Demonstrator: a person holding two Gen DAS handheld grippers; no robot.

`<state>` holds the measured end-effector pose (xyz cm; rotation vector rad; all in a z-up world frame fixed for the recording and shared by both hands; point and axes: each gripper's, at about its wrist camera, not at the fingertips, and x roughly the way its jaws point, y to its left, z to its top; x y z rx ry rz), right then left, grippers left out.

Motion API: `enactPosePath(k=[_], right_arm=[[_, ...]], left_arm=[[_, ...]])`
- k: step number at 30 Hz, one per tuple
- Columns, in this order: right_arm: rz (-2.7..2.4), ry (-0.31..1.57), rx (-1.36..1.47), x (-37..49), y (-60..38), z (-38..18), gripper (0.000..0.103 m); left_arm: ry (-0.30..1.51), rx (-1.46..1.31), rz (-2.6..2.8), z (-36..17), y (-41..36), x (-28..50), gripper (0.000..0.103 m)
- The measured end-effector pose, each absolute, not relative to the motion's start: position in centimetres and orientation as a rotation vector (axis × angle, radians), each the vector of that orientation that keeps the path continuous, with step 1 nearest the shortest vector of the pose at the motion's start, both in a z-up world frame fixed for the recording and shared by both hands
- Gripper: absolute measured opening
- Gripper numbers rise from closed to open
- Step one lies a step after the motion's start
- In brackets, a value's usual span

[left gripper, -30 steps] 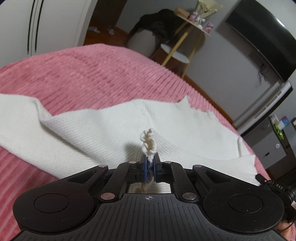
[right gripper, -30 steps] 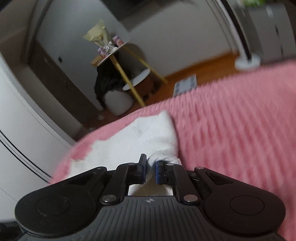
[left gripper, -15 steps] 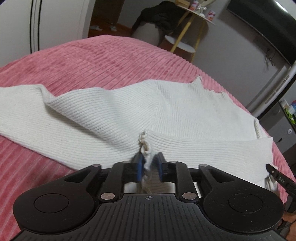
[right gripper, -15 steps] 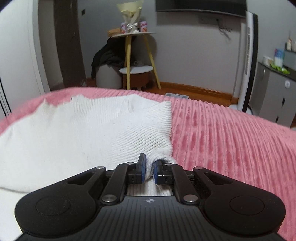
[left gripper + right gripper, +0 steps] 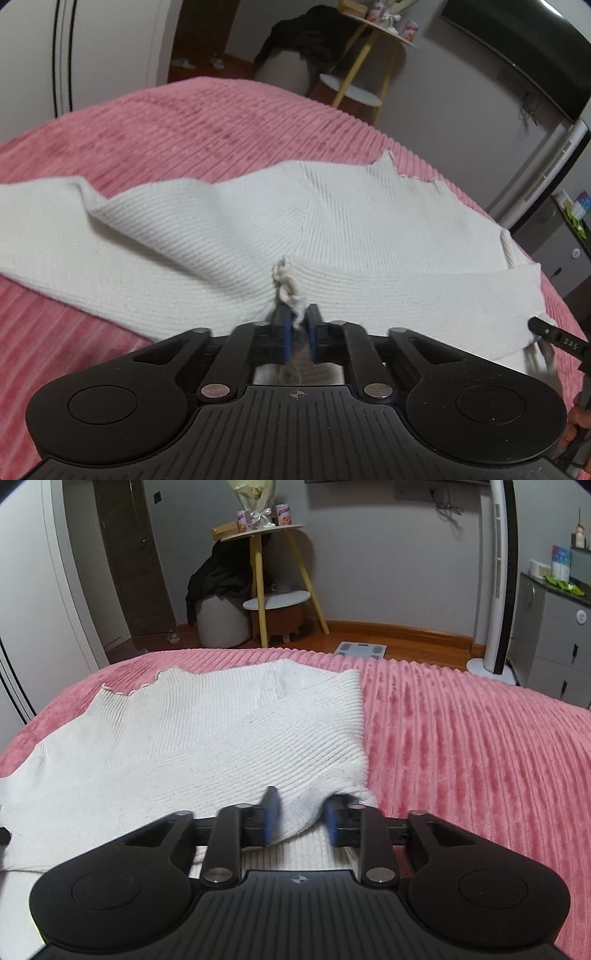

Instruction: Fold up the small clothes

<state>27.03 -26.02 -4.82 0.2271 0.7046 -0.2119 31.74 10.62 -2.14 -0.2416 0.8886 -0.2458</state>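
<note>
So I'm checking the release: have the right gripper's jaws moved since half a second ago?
Yes. The right gripper has opened; its jaws stand apart beside the white top.

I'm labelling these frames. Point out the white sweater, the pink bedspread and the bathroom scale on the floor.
white sweater (image 5: pixel 192 746), right wrist view, on the ribbed knit of its middle.
pink bedspread (image 5: pixel 480 746), right wrist view, on the bare ridged part right of the sweater.
bathroom scale (image 5: pixel 360 650), right wrist view, on its top plate.
</note>
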Motion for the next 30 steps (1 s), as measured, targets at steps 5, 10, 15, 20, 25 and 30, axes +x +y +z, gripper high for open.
enactPosePath(k=[5,10,15,20,25,30], right_arm=[[-0.268,0.638,0.148,26.4,-25.4,-4.2,0.009],[-0.282,0.699,0.105,26.7,-24.9,-5.5,0.012],[-0.278,0.723,0.105,24.8,-23.7,-3.7,0.04],[-0.166,0.662,0.064,21.0,-19.5,-2.9,0.051],[-0.043,0.615,0.054,19.5,-14.8,-3.5,0.051],[0.017,0.639,0.076,19.8,-12.2,-5.2,0.051]], left_arm=[[0.793,-0.152,-0.216,-0.9,9.7,31.7,0.009],[0.833,-0.129,-0.179,-1.9,10.3,32.1,0.019],[0.718,-0.3,-0.104,-1.0,15.7,29.8,0.095],[0.648,-0.49,0.165,-1.5,25.3,28.8,0.095],[0.611,-0.713,0.381,-3.6,35.1,27.6,0.086],[0.56,-0.944,0.329,-5.1,41.2,28.1,0.085]])
